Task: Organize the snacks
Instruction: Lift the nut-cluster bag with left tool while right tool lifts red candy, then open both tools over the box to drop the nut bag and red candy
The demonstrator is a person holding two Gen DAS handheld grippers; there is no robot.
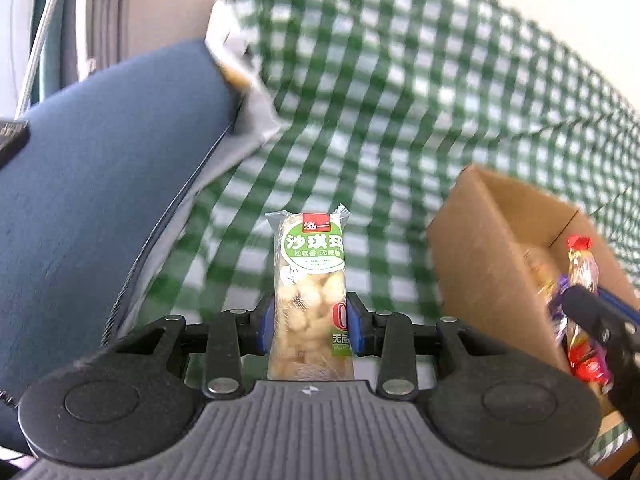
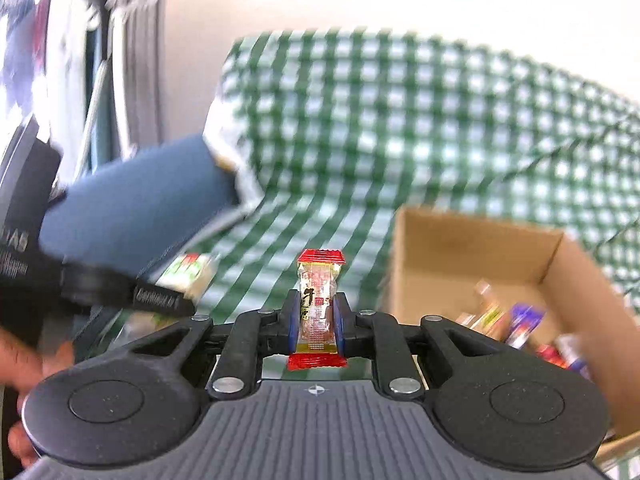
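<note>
My left gripper (image 1: pixel 311 326) is shut on a long clear snack pack with a green label (image 1: pixel 310 280), held upright above the green checked cloth. My right gripper (image 2: pixel 316 322) is shut on a small red-ended candy packet (image 2: pixel 319 300). A brown cardboard box (image 2: pixel 452 256) with several wrapped snacks inside sits to the right. In the left wrist view the box (image 1: pixel 480 264) is at the right, with the right gripper's finger and candy packet (image 1: pixel 582 268) over it. In the right wrist view the left gripper's finger and the green-label pack (image 2: pixel 188 272) show at the left.
A green and white checked cloth (image 1: pixel 380 100) covers the surface and rises behind. A dark blue cushion (image 1: pixel 100 200) lies at the left, also in the right wrist view (image 2: pixel 140 204). A pale wall is behind.
</note>
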